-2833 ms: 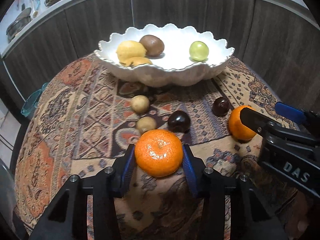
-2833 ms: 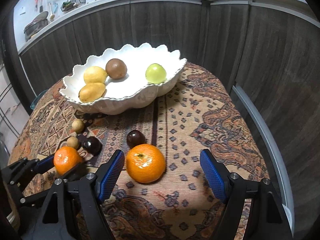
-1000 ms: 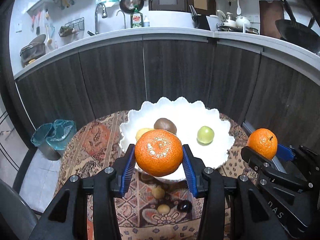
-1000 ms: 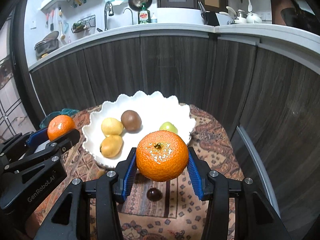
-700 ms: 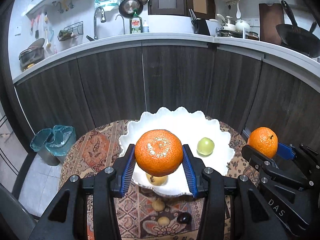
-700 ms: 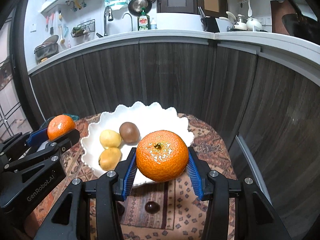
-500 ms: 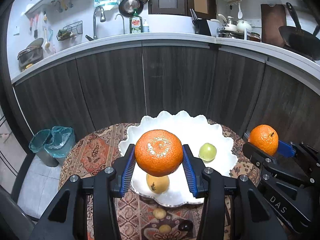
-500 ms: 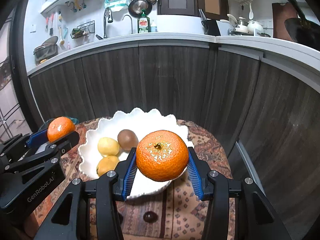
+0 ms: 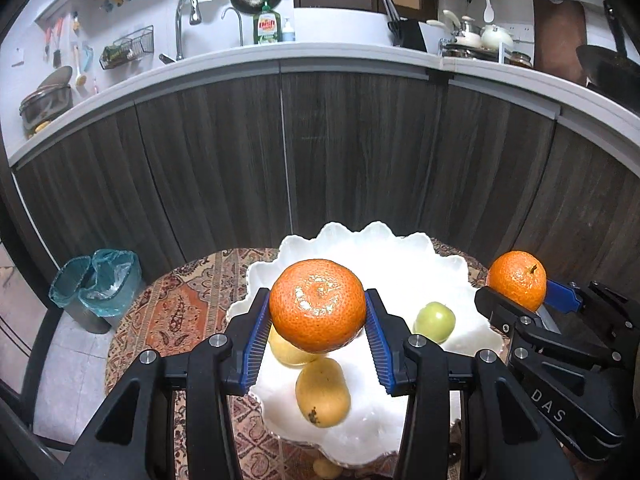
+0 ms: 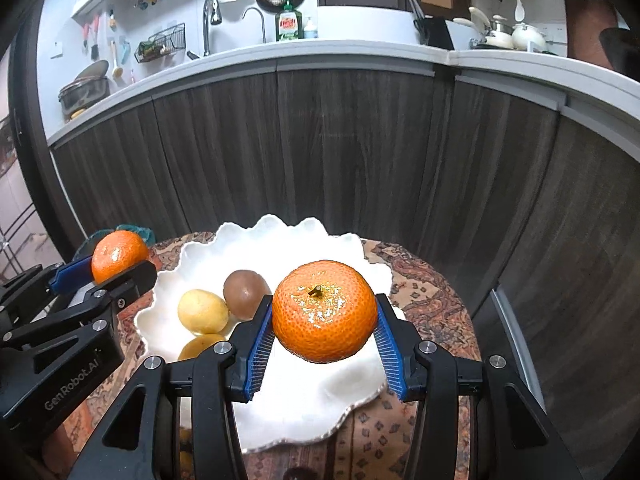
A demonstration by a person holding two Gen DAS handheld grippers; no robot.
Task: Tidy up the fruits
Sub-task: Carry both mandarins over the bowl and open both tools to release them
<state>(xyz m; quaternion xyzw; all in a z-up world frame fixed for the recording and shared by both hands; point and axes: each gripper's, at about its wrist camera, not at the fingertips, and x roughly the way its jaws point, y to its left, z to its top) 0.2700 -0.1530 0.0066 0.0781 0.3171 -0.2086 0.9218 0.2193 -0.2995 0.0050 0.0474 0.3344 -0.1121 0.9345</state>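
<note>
I hold an orange in each gripper, left gripper (image 9: 318,336) clamped on one orange (image 9: 318,305), right gripper (image 10: 323,340) on the other (image 10: 323,317), both above the white bowl (image 9: 404,264). I should lower each onto bare bowl floor, clear of the green fruit (image 9: 434,321), then release gently.

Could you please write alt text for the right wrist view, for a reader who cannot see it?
The right gripper holds an orange above a white scalloped bowl of fruit. At left, the left gripper holds another orange; dark kitchen cabinets stand behind.
</note>
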